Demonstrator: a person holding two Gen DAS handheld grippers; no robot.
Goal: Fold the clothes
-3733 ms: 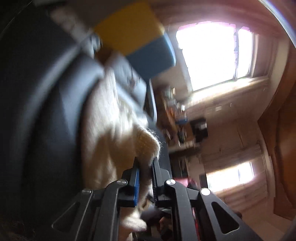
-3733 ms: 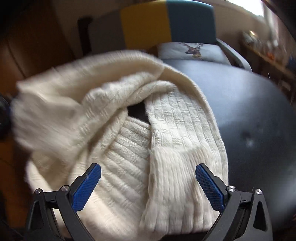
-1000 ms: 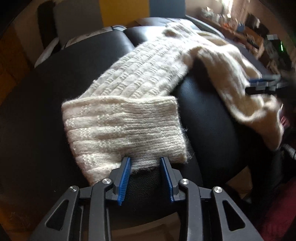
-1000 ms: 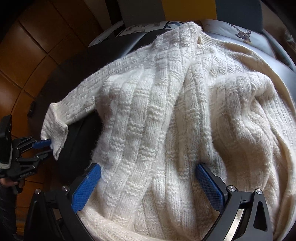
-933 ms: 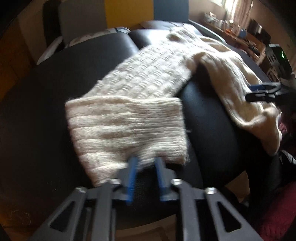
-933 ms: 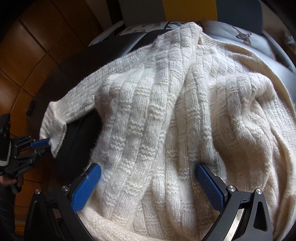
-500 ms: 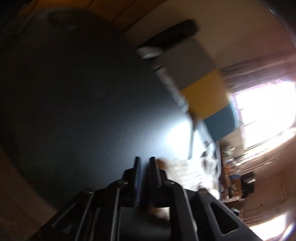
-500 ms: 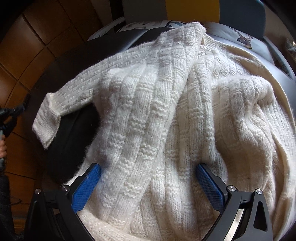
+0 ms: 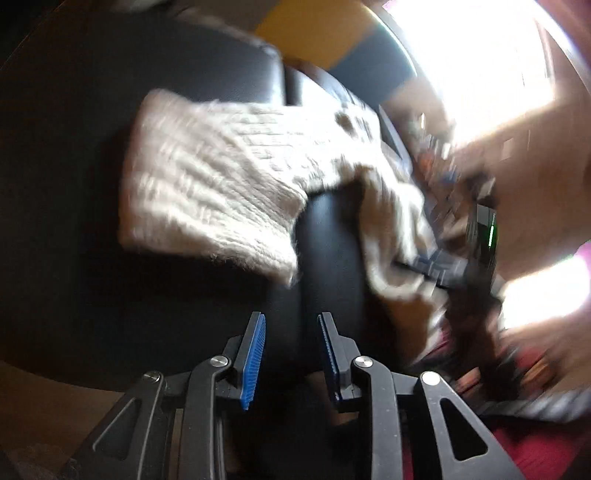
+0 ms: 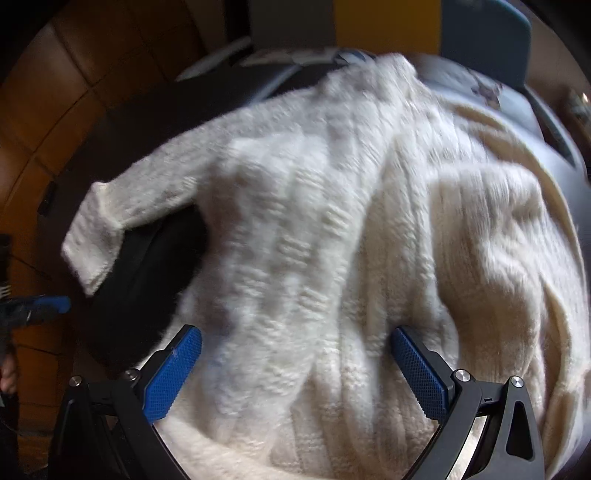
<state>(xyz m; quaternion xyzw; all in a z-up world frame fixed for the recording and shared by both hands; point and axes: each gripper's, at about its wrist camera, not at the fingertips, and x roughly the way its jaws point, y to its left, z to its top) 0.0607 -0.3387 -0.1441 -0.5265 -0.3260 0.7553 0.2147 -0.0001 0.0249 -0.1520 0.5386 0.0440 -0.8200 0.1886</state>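
A cream knitted sweater (image 10: 332, 240) lies spread over a black leather seat (image 10: 147, 280). One sleeve (image 9: 221, 184) stretches out to the left, with its ribbed cuff (image 10: 88, 247) resting flat on the seat. My left gripper (image 9: 291, 350) hovers in front of the cuff, open by a narrow gap and holding nothing; it also shows at the far left edge of the right wrist view, left gripper (image 10: 40, 306). Low over the sweater body my right gripper (image 10: 295, 369) stands wide open, its blue pads either side of the knit. The right gripper (image 9: 443, 266) appears blurred in the left wrist view.
A chair back (image 10: 388, 22) in grey, yellow and blue stands behind the seat, with a printed cushion (image 10: 480, 88) under the sweater's far edge. Wooden panelling (image 10: 44, 110) is at the left. Bright windows (image 9: 480, 55) and a cluttered shelf (image 9: 436, 155) lie beyond.
My left gripper let go of the sleeve cuff, swung away and has come back facing it, slightly open. The cuff now lies flat on the seat. The right gripper has stayed wide open.
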